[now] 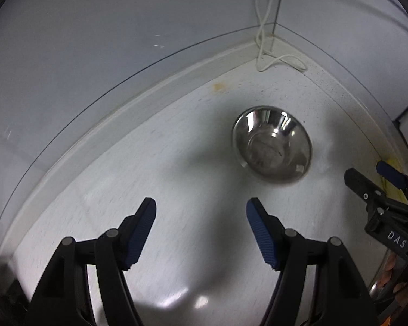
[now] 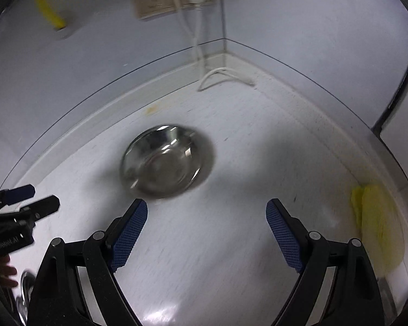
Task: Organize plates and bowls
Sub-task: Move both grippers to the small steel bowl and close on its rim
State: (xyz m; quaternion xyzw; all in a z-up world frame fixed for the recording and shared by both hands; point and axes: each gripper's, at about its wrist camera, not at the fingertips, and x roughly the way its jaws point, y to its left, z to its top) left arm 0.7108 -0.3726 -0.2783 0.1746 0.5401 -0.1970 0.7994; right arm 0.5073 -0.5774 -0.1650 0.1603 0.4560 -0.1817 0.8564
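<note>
Sitting beyond both wide, empty hand-held grippers [image 1: 201,214] [image 2: 206,214]: steel bowl [image 1: 272,144].

Both tools, left [image 1: 201,212] and right [image 2: 206,212], gape empty.

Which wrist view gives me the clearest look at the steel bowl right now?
The left wrist view: the steel bowl is sharp there, rim and reflective inside fully visible on the white counter. The right wrist view shows the whole bowl too, but smeared by motion blur.
</note>
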